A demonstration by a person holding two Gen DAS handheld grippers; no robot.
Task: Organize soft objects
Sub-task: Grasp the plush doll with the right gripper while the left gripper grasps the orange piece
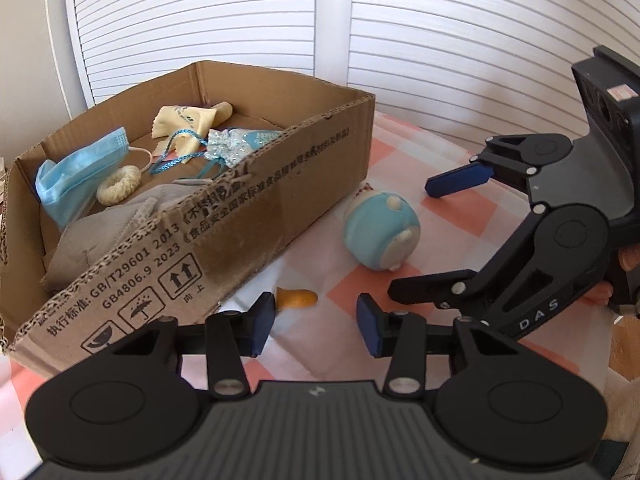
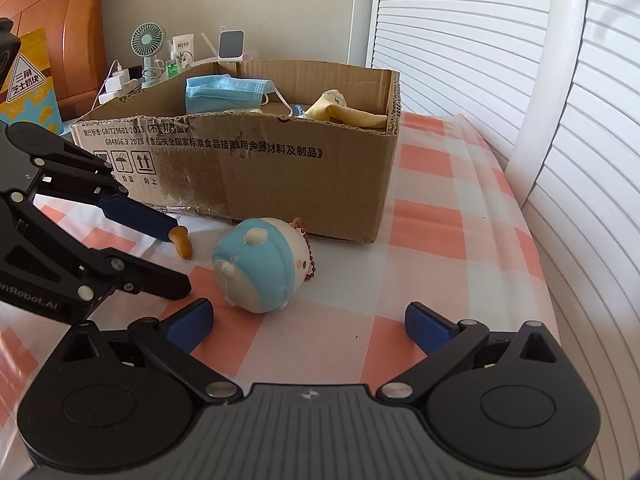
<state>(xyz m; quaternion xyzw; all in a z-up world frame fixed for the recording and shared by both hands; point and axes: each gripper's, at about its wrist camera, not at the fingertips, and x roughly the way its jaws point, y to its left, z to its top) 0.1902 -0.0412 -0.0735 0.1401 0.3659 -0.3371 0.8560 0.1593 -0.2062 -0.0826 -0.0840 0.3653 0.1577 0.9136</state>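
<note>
Lying on the checked cloth point(image 2: 420, 216) beside the cardboard box point(image 2: 280, 168), the round plush toy point(image 2: 256, 264) is faced by the right gripper point(image 2: 308, 326), jaws spread, empty; left gripper point(image 1: 316, 324) likewise parted. A glancing pinch could roll it away.

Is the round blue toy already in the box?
No, the toy lies on the checked cloth in front of the box, between the two open grippers.
</note>
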